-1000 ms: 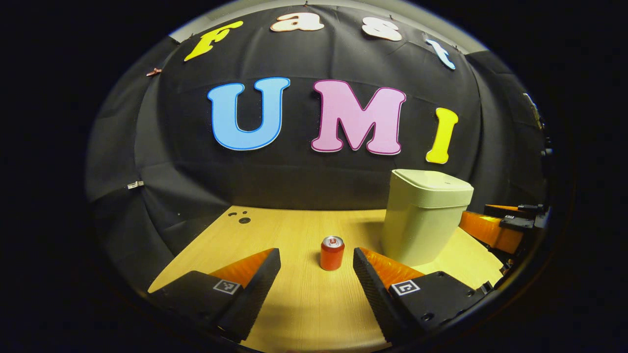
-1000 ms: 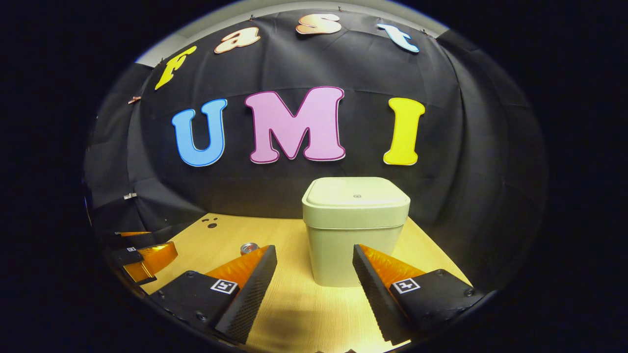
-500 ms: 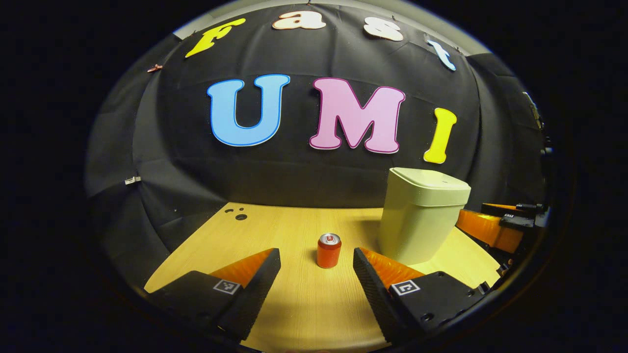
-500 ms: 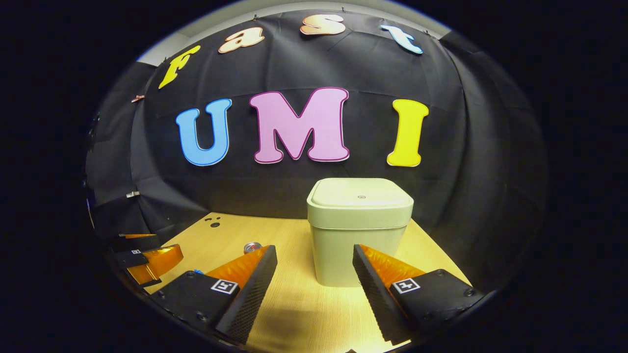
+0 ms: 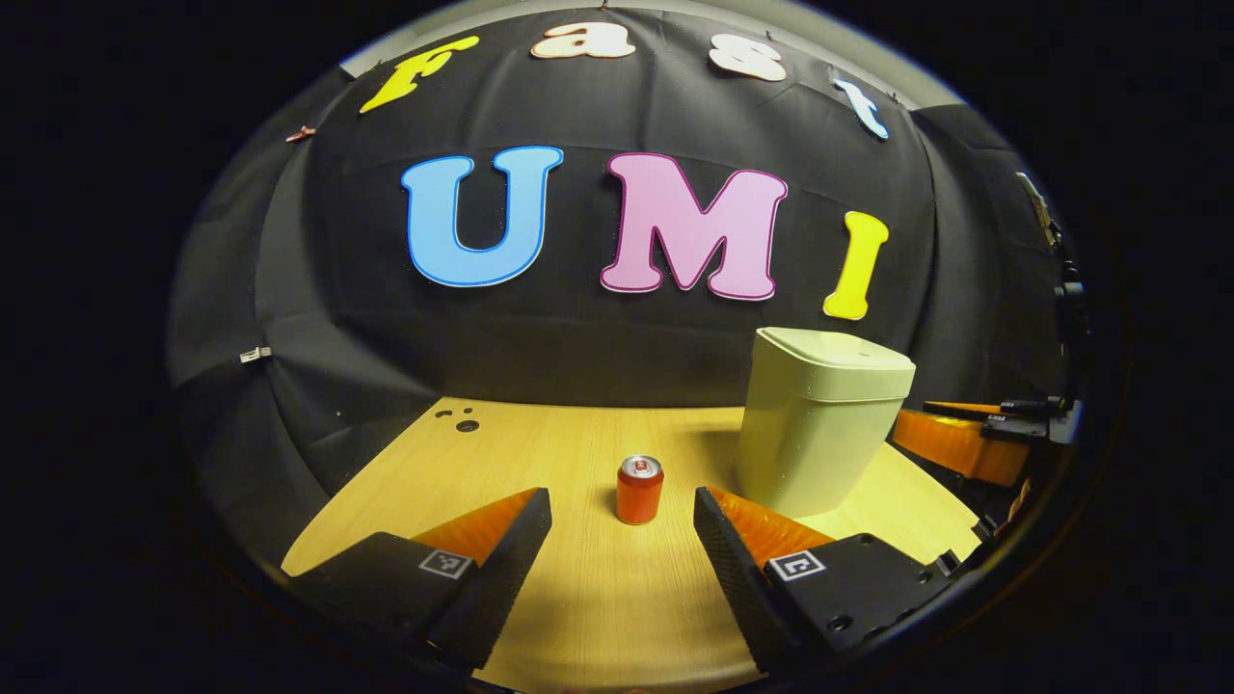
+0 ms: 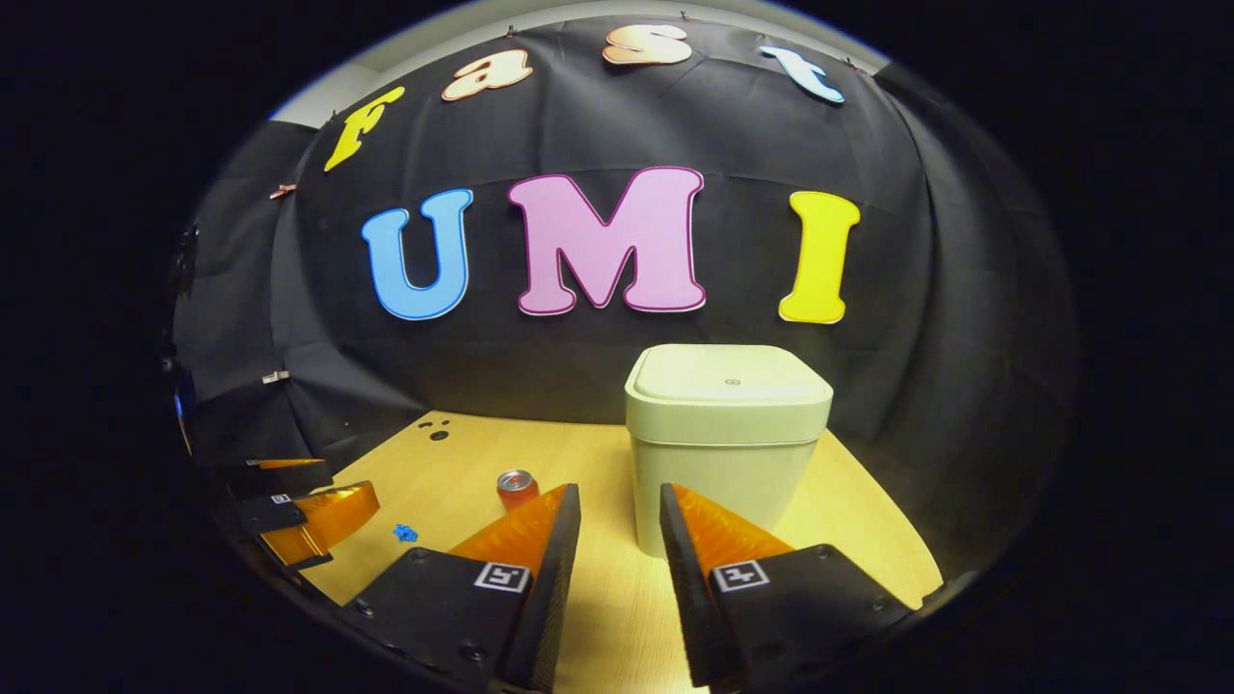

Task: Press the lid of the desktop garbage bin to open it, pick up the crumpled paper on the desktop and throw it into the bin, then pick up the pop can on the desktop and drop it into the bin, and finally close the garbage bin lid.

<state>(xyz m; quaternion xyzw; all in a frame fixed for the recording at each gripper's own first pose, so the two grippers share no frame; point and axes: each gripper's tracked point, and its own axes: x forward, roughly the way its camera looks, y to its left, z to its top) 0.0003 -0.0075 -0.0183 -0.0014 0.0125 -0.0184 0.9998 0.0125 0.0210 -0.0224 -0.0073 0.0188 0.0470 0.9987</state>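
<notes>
Left gripper view showed the left gripper (image 5: 622, 525) spread wide above the wooden desktop (image 5: 540, 453), gripping nothing, with the pop can (image 5: 639, 490) upright just left of the garbage bin (image 5: 815, 419), whose lid (image 6: 730, 374) sat closed. The right gripper (image 6: 619, 520) hovered before the bin, its fingers narrowed to a small gap, empty.

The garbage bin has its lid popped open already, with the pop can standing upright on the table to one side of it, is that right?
Not quite. The garbage bin has its lid shut flat, not popped open; the right gripper view shows that most plainly. The rest holds: the pop can stands upright on the table to one side of the bin.
</notes>
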